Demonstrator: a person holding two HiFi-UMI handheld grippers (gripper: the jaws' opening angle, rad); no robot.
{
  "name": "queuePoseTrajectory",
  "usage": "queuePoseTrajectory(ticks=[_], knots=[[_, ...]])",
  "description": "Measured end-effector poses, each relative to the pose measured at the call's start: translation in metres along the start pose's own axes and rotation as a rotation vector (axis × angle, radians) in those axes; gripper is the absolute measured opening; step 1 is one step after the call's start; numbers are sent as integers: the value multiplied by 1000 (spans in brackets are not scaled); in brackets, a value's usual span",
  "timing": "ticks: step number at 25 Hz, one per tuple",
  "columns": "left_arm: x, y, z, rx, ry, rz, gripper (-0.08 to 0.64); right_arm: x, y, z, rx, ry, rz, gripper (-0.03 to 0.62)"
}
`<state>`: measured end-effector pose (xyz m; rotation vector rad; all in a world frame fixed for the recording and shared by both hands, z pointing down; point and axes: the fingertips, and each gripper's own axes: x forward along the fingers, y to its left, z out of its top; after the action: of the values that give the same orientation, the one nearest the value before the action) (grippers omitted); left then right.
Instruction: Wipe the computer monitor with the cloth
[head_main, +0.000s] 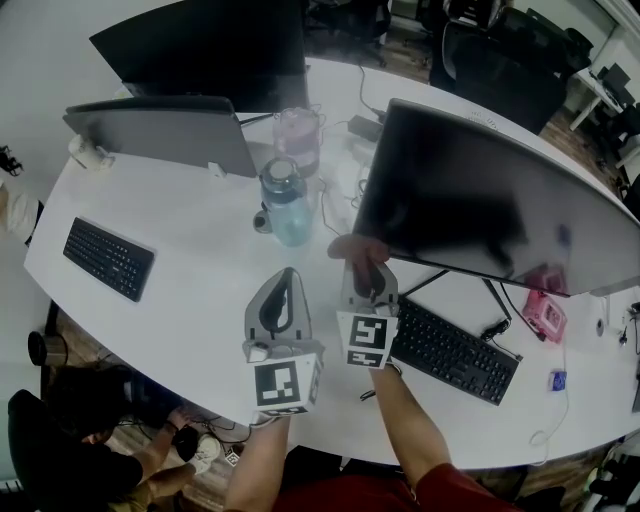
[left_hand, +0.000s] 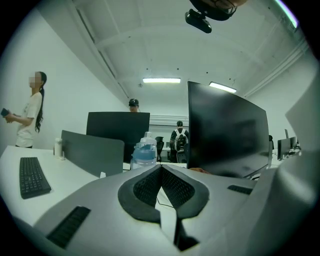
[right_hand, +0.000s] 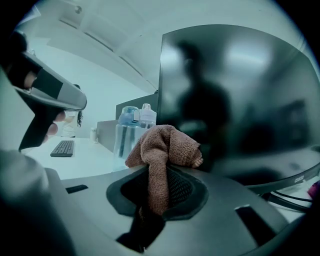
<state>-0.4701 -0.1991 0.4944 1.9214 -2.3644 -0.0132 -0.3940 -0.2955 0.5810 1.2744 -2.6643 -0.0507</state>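
Over the near edge of the white desk (head_main: 190, 225), both hand-held grippers were held side by side, pointing toward the far edge.

Right gripper (right_hand: 159, 176): jaws clamped on a brown cloth (right_hand: 162, 147). The cloth stood bunched above the jaw tips, with one fold running down between the pads. It lay at the lower left corner of the large dark monitor (head_main: 480, 200), directly in front of the screen. Contact with the glass could not be confirmed from either view. The screen was dark and showed dim reflections only.

Left gripper (left_hand: 161, 169): jaws together, tips meeting, nothing between them. It was held just to the left of the right gripper, apart from it and clear of the large dark monitor.

Other items noted on the desk:
- A blue water bottle (head_main: 287, 205) stood upright just left of the large dark monitor's lower left corner.
- A pink jug (head_main: 298, 135) stood beyond the bottle, toward the far edge.
- A black keyboard (head_main: 452, 350) lay below the large dark monitor, close to the near edge and to the right of the right gripper.
- A second keyboard (head_main: 108, 258) lay toward the left edge.
- A grey-backed monitor (head_main: 165, 130) stood toward the far left corner, in front of a black monitor (head_main: 210, 50).
- A small pink object (head_main: 545, 312) sat under the large dark monitor's lower edge; its nature could not be determined.

A person (left_hand: 30, 112) stood beyond the left edge of the desk.
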Motion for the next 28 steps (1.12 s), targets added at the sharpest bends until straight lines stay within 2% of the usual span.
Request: queuePoseTrajectory(ticks=[11,28], knots=[[7,-24,-5,6,17,-22,23,-8,-18,-6,-4,4,-2,77],[25,-126,-5,29,23,-127,23,-52,-113,-22,-6,31,-87,78]])
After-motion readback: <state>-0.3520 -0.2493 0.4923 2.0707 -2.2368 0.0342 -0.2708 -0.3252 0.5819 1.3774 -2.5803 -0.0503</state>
